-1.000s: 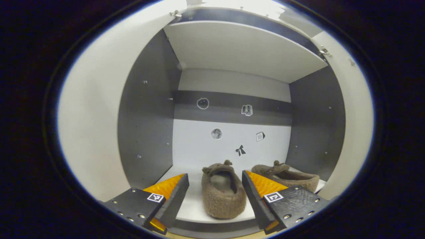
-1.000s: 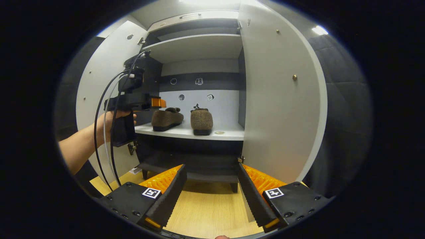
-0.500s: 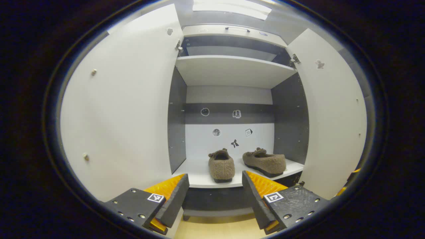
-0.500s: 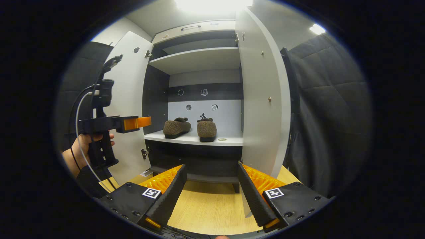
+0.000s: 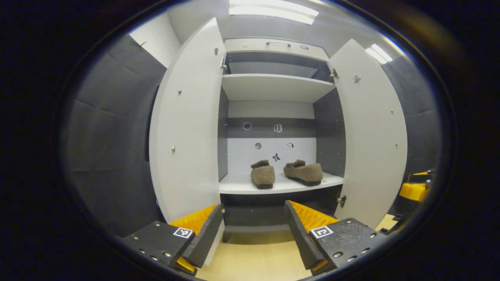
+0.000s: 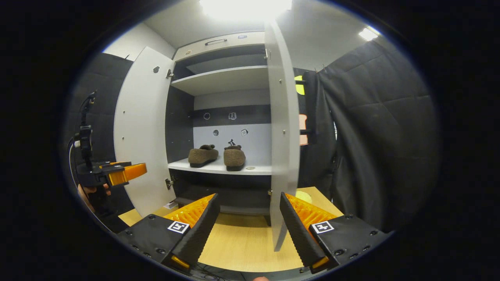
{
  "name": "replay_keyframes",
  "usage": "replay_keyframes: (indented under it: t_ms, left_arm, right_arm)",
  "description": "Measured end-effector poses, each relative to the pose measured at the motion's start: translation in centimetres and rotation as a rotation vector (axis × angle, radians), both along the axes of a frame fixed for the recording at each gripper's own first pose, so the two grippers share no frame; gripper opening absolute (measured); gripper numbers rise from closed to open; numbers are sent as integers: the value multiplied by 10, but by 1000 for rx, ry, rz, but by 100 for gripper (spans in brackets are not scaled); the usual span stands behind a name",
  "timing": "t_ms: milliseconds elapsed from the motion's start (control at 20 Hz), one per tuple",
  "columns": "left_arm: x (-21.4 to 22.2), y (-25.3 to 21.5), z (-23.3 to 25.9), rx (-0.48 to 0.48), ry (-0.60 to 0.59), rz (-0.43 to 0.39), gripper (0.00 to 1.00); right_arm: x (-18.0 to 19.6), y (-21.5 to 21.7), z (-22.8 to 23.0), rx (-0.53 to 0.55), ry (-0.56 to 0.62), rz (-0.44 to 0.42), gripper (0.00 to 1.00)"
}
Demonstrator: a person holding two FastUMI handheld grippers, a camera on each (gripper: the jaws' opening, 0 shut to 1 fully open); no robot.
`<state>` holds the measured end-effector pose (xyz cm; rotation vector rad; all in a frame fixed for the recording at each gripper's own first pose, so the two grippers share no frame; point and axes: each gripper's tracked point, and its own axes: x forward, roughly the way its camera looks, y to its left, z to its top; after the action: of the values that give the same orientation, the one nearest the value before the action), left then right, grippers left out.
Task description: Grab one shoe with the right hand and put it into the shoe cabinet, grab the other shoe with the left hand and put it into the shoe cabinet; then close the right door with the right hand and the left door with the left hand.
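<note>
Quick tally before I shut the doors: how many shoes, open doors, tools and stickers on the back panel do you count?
Shoes: 2, one beside the other on the shelf
Open doors: 2, left door, right door
Tools: 2, left tool, right tool
Back-panel stickers: 5
Total: 11

I stand in a recording booth made to look like a home entrance. In front of me is a white shoe cabinet (image 5: 273, 88) with both doors open and grey inner walls. On both sides of the cabinet hangs black padded cloth (image 6: 371, 128) in place of real walls. Under the cabinet is a light wooden floor (image 6: 242, 242). Above the cabinet bright ceiling lamps (image 5: 273, 8) shine. Small stickers (image 5: 277, 128) are on the cabinet's back panel.
</note>
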<state>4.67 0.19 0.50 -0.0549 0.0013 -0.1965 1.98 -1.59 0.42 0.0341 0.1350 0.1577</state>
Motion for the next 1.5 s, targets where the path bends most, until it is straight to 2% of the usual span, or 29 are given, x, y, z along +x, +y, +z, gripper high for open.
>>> replay_keyframes:
  t_ms: [100,150,200,350,400,450,750,800,850,950,1000,1050,1100,1150,1200,1250,1300,1350,1400,1500]
  left_arm:
    - [-12,3,-3,-6,12,10,96]
    - [-17,5,-3,-5,14,17,93]
    - [-22,7,-2,-1,12,24,96]
    - [-33,16,-4,18,19,41,96]
    - [-34,21,-4,21,21,49,93]
    - [-37,26,-5,22,23,55,96]
    - [-46,58,-14,38,47,86,88]
    - [-46,64,-13,38,50,94,88]
    - [-47,71,-12,33,51,100,90]
    - [-49,85,-9,27,48,112,96]
    - [-48,92,-8,29,44,119,92]
    - [-48,102,-8,32,44,132,92]
    - [-46,111,-9,30,47,141,96]
    - [-46,120,-9,24,49,152,96]
    - [-45,130,-9,15,53,164,96]
    - [-45,139,-11,8,55,178,95]
    - [-44,148,-12,3,57,190,93]
    - [-42,155,-14,-1,61,198,93]
    - [-41,164,-15,-3,64,204,96]
    - [-36,179,-17,-2,70,218,96]
  right_arm:
    - [-1,-19,5,-2,2,-28,96]
    - [-1,-32,10,-5,0,-49,96]
    - [2,-45,14,-11,-3,-74,98]
    - [11,-82,27,-9,-14,-164,98]
    - [15,-92,32,-1,-16,-192,98]
    - [20,-103,38,6,-19,-223,98]
    - [45,-158,77,34,-79,-398,97]
    - [47,-165,82,25,-89,-427,92]
    - [51,-169,87,24,-96,-457,96]
    - [60,-166,95,46,-106,-481,96]
    - [65,-161,97,53,-107,-481,92]
    - [70,-154,98,48,-110,-477,97]
    - [74,-150,99,34,-115,-477,97]
    - [78,-145,99,16,-117,-475,97]
    - [79,-144,99,-12,-117,-493,92]
    - [75,-142,101,-39,-126,-506,95]
    - [78,-139,104,-62,-137,-512,91]
    - [79,-132,105,-77,-141,-497,95]
    - [78,-125,106,-82,-143,-483,95]
    - [77,-115,106,-79,-146,-456,93]
